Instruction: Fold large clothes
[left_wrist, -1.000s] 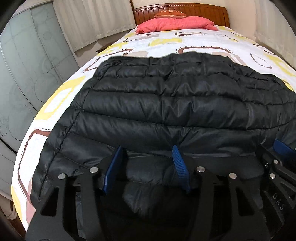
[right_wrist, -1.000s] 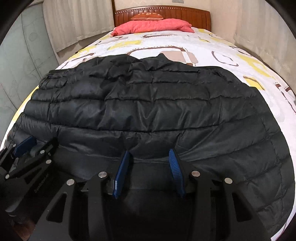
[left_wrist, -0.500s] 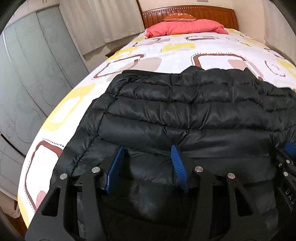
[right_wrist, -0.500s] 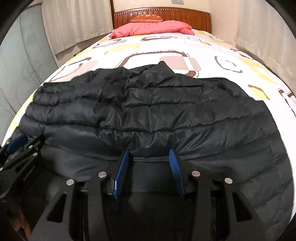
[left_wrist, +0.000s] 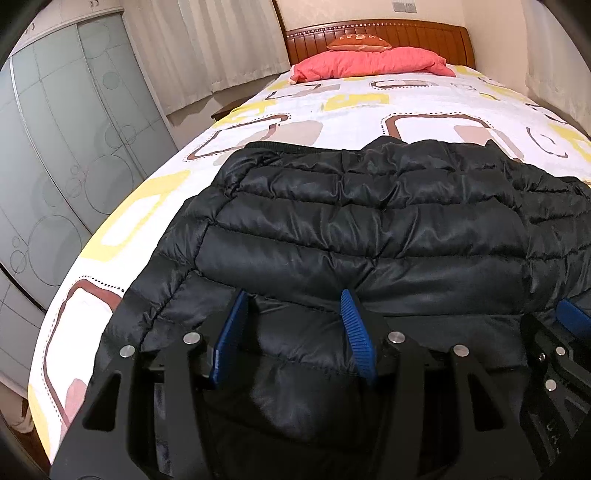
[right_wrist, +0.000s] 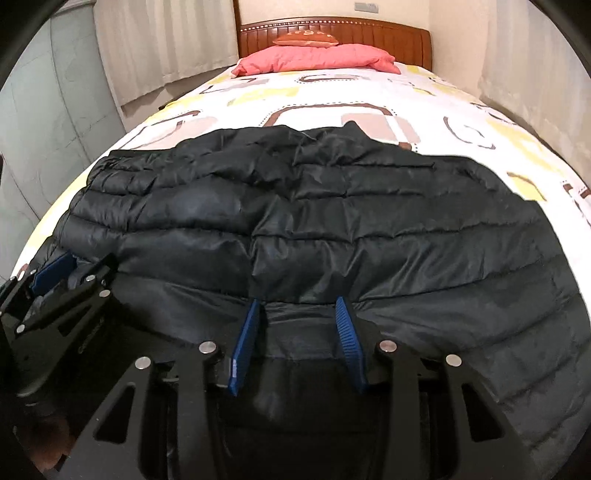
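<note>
The black puffer jacket (left_wrist: 369, 229) lies across the foot of the bed (left_wrist: 332, 107), and its far edge has drawn back toward me over the last second. My left gripper (left_wrist: 295, 325) and right gripper (right_wrist: 297, 332) each pinch the near hem, pulling the fold back

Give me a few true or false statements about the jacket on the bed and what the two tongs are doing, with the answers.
1. The black puffer jacket lies on the patterned bedsheet. True.
2. The left tongs hang clear of the jacket. False: jacket fabric bulges between the fingers.
3. The right tongs have the jacket's near edge between them. True.
4. The pillow at the headboard is blue. False: it is pinkish red.
5. The jacket covers the pillow. False: bare sheet lies between them.
</note>
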